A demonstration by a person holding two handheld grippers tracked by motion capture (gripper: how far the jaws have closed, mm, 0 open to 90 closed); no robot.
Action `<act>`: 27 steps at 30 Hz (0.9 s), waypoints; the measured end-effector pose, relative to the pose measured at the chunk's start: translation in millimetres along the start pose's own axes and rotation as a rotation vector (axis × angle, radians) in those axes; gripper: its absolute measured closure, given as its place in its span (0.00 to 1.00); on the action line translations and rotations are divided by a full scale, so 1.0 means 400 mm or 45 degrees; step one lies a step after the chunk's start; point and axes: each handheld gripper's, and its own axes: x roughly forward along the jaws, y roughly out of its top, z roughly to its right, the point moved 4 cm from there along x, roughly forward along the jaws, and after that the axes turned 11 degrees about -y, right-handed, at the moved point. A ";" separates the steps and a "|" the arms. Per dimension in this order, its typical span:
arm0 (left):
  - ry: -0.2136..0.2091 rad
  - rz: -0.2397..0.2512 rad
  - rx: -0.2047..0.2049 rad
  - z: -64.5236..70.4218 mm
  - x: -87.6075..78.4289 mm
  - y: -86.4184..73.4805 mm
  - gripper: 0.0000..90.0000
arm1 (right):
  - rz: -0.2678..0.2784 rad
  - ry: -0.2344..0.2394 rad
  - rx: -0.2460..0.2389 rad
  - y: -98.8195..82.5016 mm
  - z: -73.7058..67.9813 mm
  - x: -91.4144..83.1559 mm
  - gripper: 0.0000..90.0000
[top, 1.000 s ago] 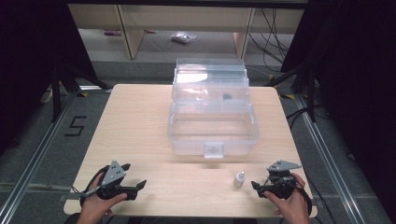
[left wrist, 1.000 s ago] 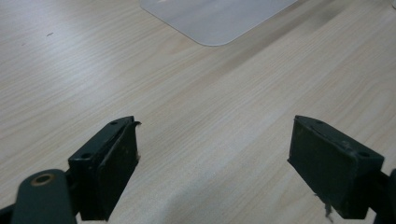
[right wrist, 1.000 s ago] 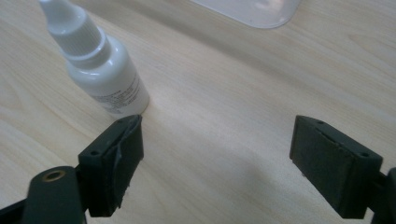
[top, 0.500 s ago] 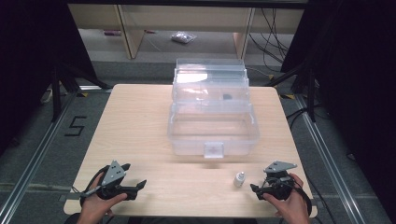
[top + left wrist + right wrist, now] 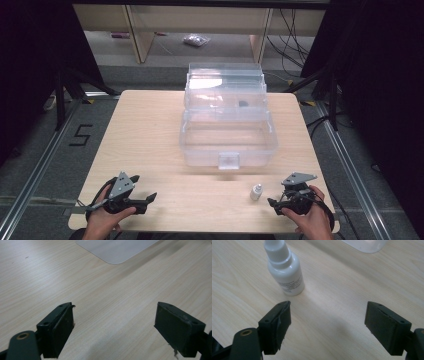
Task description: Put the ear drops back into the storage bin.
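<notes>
A small white dropper bottle (image 5: 256, 191) stands upright on the wooden table (image 5: 150, 130) near the front right. In the right gripper view the bottle (image 5: 285, 270) rises just beyond the left jaw, outside the gap. My right gripper (image 5: 276, 197) (image 5: 328, 325) rests on the table just right of it, open; its jaws have drawn in slightly and hold nothing. My left gripper (image 5: 145, 187) (image 5: 115, 327) lies at the front left, open over bare wood. A clear plastic box (image 5: 227, 150) with its lid raised sits in the middle of the table.
A corner of the clear box (image 5: 117, 250) lies ahead of the left jaws, and another corner of the box (image 5: 367, 243) lies ahead of the right jaws. Dark stands and cables flank the table. A shelf with a small bag (image 5: 195, 40) stands behind it.
</notes>
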 end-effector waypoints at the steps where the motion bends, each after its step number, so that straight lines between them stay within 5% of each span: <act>1: 0.000 0.000 0.000 0.000 0.000 0.000 0.17 | 0.000 0.000 0.000 0.000 0.000 0.000 0.24; 3: 0.000 0.001 -0.001 0.000 0.000 0.000 0.17 | -0.010 0.003 -0.042 0.000 0.002 -0.002 0.24; 8: 0.001 0.000 0.000 -0.001 0.000 0.000 0.17 | -0.039 0.035 -0.022 0.003 -0.013 -0.010 0.25; 16: 0.006 -0.006 0.004 -0.002 0.000 -0.001 0.17 | -0.021 0.068 -0.163 0.031 -0.043 -0.015 0.25; 27: 0.006 -0.006 0.004 -0.002 0.000 -0.001 0.17 | -0.100 0.086 -0.302 0.075 -0.072 -0.011 0.26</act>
